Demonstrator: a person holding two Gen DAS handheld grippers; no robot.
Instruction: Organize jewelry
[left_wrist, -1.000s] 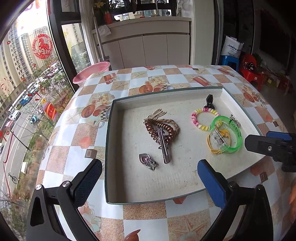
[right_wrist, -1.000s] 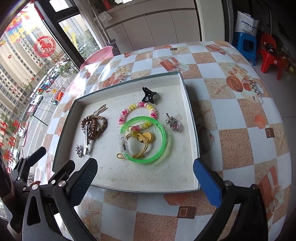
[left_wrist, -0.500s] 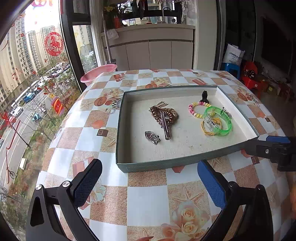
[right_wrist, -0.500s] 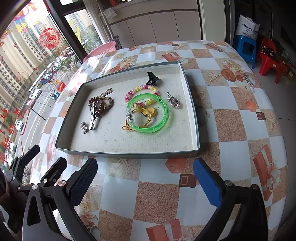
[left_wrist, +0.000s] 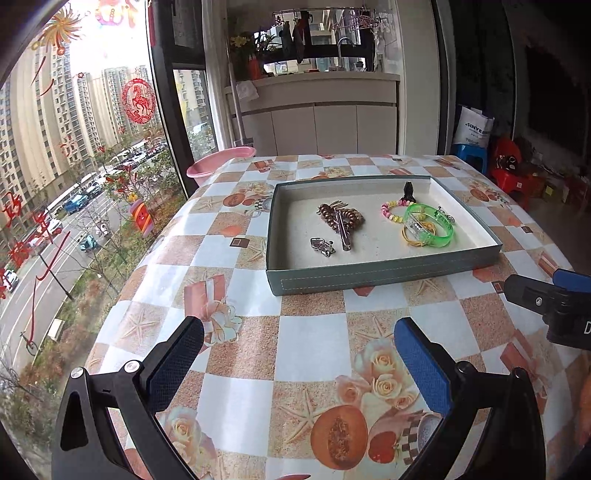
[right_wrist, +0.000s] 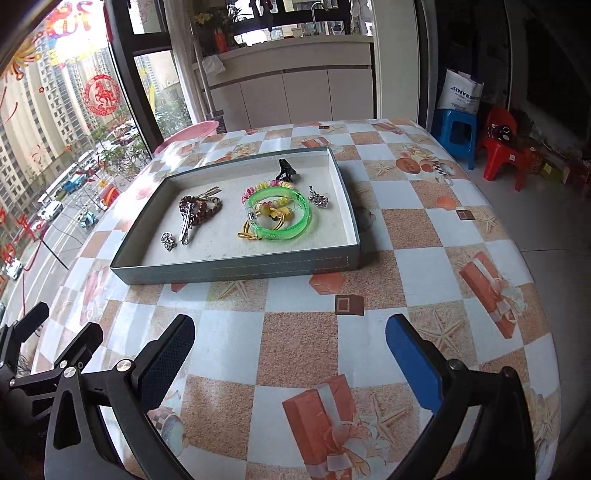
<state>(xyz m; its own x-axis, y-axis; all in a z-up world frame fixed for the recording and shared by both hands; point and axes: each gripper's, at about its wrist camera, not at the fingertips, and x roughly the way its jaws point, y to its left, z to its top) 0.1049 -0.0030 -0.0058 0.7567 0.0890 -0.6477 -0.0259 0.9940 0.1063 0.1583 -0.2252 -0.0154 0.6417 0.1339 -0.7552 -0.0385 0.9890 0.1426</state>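
Both our grippers, left (left_wrist: 295, 363) and right (right_wrist: 290, 356), hang released and empty over the table (right_wrist: 299, 354); the jewelry tray (right_wrist: 236, 271) lies ahead, long axis crosswise; neither arm looks nearer.

Both grippers: blk frames, silver screws, blue-padded fingers (left_wrist: 421, 369).

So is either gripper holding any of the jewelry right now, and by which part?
Nothing is held. The left gripper and right gripper are both open and empty.
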